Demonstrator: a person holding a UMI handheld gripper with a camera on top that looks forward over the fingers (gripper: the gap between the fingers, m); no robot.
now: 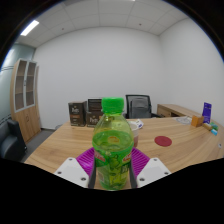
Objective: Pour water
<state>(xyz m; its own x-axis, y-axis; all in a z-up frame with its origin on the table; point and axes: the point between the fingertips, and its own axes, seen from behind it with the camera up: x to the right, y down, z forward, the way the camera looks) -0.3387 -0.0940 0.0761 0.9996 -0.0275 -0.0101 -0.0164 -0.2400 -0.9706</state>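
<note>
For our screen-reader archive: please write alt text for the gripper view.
A green-capped bottle stands upright, clamped between the gripper fingers' purple pads. Beyond it lies a wooden table with a red disc, and an office chair.

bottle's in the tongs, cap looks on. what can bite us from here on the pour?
1. The green cap is on the bottle; tipping now pours nothing, so it must come off first.
2. No cup is clearly visible on the table; the red disc is flat, so water may spill.
3. The tongs press the soft bottle with both pads; once uncapped, squeezing could push water out.
</note>
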